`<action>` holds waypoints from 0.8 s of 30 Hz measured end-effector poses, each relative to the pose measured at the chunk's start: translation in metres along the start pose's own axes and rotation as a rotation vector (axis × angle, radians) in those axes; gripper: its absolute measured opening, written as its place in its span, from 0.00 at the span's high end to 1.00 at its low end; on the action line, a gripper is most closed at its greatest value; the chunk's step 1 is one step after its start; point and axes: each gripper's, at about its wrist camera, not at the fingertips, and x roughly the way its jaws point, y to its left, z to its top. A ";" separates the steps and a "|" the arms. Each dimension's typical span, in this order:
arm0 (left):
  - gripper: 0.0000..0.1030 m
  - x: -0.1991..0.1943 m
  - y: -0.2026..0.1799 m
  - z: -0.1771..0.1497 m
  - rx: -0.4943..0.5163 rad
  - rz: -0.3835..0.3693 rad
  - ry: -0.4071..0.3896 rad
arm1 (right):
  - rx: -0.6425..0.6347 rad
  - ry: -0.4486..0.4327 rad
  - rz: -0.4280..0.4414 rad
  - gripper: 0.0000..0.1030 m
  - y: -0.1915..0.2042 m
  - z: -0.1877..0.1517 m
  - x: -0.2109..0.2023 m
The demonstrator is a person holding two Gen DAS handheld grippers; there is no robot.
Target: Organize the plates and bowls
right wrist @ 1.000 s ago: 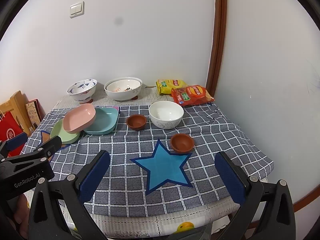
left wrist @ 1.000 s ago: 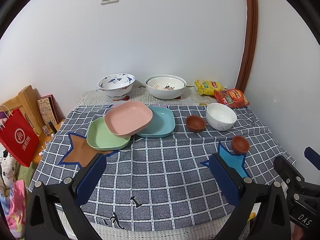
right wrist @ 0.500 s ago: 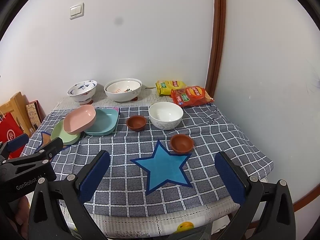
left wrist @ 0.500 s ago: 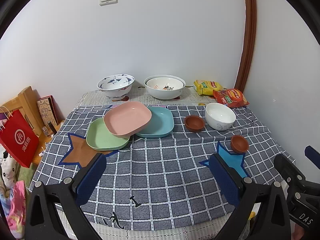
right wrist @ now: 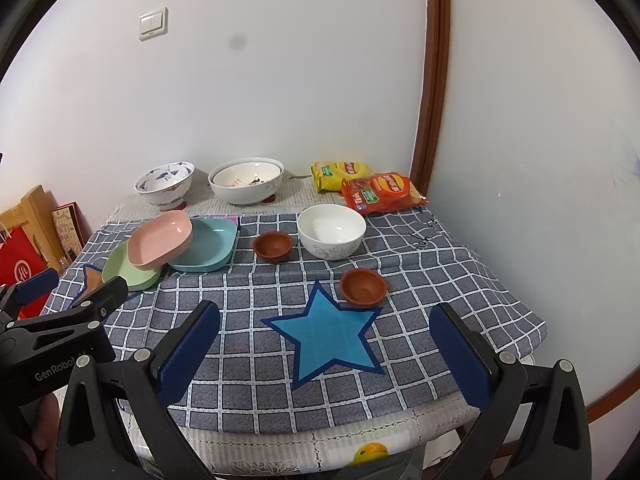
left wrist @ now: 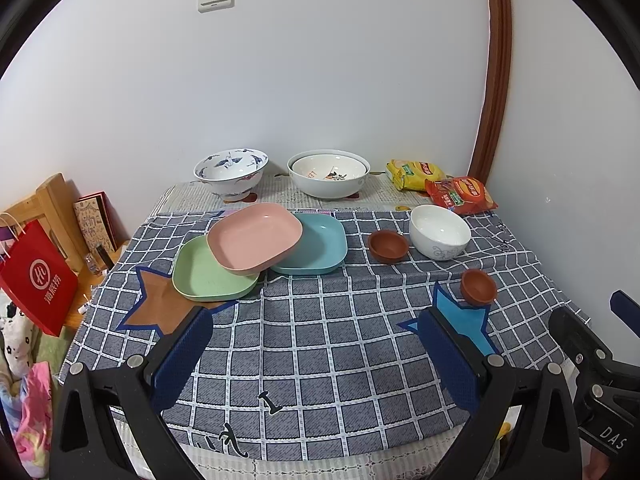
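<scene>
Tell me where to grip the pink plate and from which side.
Probably the pink plate's near rim, left gripper coming from the front. It lies tilted across the green plate and teal plate, so that raised lip overhangs, leaving room for a finger underneath.

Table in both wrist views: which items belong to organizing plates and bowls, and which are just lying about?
Belong to the job:
- pink square plate, resting across the green square plate and teal square plate
- two small brown clay bowls
- plain white bowl
- blue-patterned white bowl
- large white bowl

Lying about:
- yellow snack bag
- red snack bag
- red paper bag
</scene>
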 end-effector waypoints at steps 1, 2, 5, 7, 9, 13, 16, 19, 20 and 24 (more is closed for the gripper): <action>0.00 0.000 0.000 -0.001 0.000 0.001 -0.001 | 0.001 0.000 0.000 0.00 0.000 0.000 0.000; 0.00 0.000 0.000 -0.001 0.000 0.002 -0.002 | 0.000 -0.001 0.001 0.00 0.000 0.000 0.000; 0.00 -0.001 0.000 0.000 -0.001 0.001 -0.002 | -0.001 -0.001 0.000 0.00 0.000 -0.001 0.000; 0.00 -0.002 0.000 0.000 -0.001 0.001 -0.003 | 0.001 -0.001 -0.001 0.00 0.000 -0.001 -0.001; 0.00 -0.003 -0.001 0.001 -0.001 0.001 -0.005 | 0.001 -0.001 0.002 0.00 0.001 -0.001 -0.001; 0.00 -0.004 -0.001 0.001 0.005 0.003 -0.006 | -0.001 -0.002 0.004 0.00 0.001 0.000 -0.001; 0.00 -0.005 -0.001 0.002 0.005 0.005 -0.006 | -0.003 -0.005 0.001 0.00 0.002 0.000 -0.003; 0.00 -0.005 -0.001 0.002 0.007 0.006 -0.008 | -0.001 -0.006 0.002 0.00 0.002 0.000 -0.003; 0.00 -0.005 -0.001 0.003 0.007 0.006 -0.008 | -0.002 -0.006 0.001 0.00 0.002 -0.001 -0.003; 0.00 -0.005 -0.001 0.002 0.014 0.012 -0.012 | -0.001 -0.006 -0.001 0.00 0.001 -0.001 -0.003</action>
